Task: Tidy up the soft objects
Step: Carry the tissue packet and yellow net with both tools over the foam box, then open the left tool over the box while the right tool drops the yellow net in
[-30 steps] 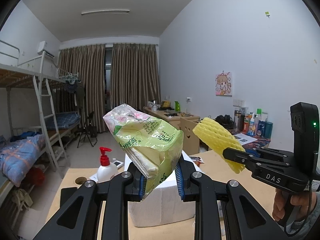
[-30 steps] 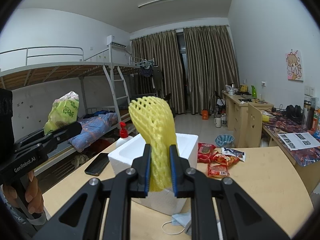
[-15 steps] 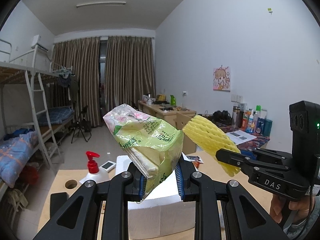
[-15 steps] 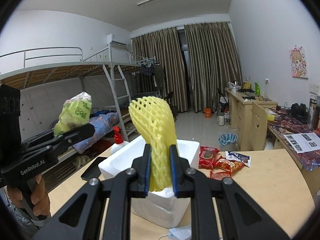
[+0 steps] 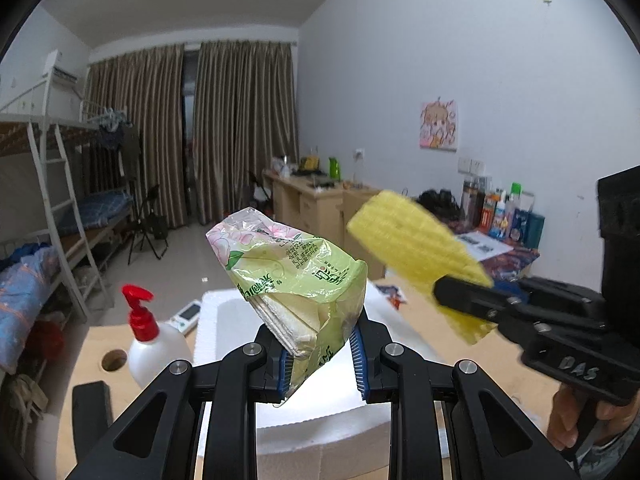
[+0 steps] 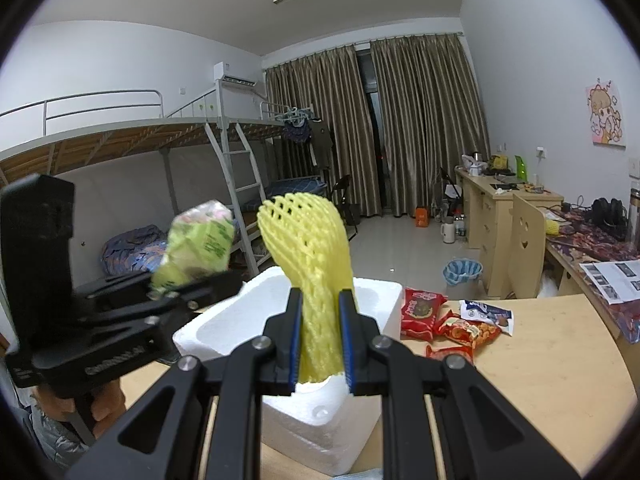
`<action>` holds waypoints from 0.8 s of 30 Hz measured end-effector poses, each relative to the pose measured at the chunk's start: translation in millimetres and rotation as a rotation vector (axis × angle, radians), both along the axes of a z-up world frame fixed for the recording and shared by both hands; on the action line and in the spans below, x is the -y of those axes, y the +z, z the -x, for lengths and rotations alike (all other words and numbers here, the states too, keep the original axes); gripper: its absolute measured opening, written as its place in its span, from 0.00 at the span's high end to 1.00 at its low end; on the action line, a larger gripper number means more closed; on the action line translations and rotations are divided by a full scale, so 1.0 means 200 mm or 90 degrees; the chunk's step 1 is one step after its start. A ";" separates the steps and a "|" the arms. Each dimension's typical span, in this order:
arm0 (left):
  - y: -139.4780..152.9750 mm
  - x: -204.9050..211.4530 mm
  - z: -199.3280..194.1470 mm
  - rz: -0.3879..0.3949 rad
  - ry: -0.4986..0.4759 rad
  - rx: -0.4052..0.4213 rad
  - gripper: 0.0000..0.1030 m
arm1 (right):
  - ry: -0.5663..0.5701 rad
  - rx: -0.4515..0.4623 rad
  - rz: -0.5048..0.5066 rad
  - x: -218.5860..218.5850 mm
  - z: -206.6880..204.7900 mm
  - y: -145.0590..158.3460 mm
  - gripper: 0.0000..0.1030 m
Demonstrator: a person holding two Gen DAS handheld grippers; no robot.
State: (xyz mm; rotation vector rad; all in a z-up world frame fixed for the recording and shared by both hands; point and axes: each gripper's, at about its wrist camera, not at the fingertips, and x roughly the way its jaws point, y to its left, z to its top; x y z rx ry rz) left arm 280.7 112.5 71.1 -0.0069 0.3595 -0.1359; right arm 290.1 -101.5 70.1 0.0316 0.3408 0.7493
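Note:
My left gripper (image 5: 320, 354) is shut on a green tissue pack (image 5: 296, 276), held up in the air over a white foam box (image 5: 320, 396). My right gripper (image 6: 320, 350) is shut on a yellow foam net sleeve (image 6: 310, 248), which stands upright just above the foam box (image 6: 320, 416). In the left wrist view the right gripper (image 5: 452, 298) comes in from the right with the yellow net (image 5: 416, 244) close beside the tissue pack. In the right wrist view the left gripper (image 6: 224, 280) enters from the left with the tissue pack (image 6: 200, 242).
A white pump bottle with a red top (image 5: 154, 344) stands left of the box on the wooden table (image 6: 552, 356). Red snack packets (image 6: 448, 320) lie right of the box. A cable hole (image 5: 114, 360) and a dark phone (image 5: 92, 400) sit at the table's left.
Both grippers have drawn closer together over the foam box; the left one swung towards it with the tissue pack. The yellow net now sits right beside the pack. Both grips are unchanged.

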 end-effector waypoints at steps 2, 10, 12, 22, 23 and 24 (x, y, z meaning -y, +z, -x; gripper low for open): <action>-0.01 -0.01 -0.05 0.008 -0.001 -0.010 0.75 | 0.003 -0.006 -0.004 0.00 -0.02 -0.01 0.80; -0.07 -0.01 -0.13 -0.005 -0.006 -0.032 0.74 | 0.006 -0.025 0.002 -0.01 -0.06 -0.04 0.80; -0.07 -0.02 -0.14 -0.005 -0.004 -0.032 0.70 | 0.006 -0.026 0.004 -0.01 -0.05 -0.04 0.80; -0.04 -0.01 -0.07 -0.025 0.030 0.013 0.15 | -0.001 -0.027 0.005 -0.01 -0.06 -0.04 0.80; -0.04 -0.01 -0.06 -0.027 0.035 0.014 0.15 | -0.001 -0.027 0.005 -0.01 -0.06 -0.04 0.80; -0.05 -0.02 -0.06 -0.028 0.044 0.016 0.15 | -0.001 -0.027 0.006 -0.01 -0.06 -0.04 0.80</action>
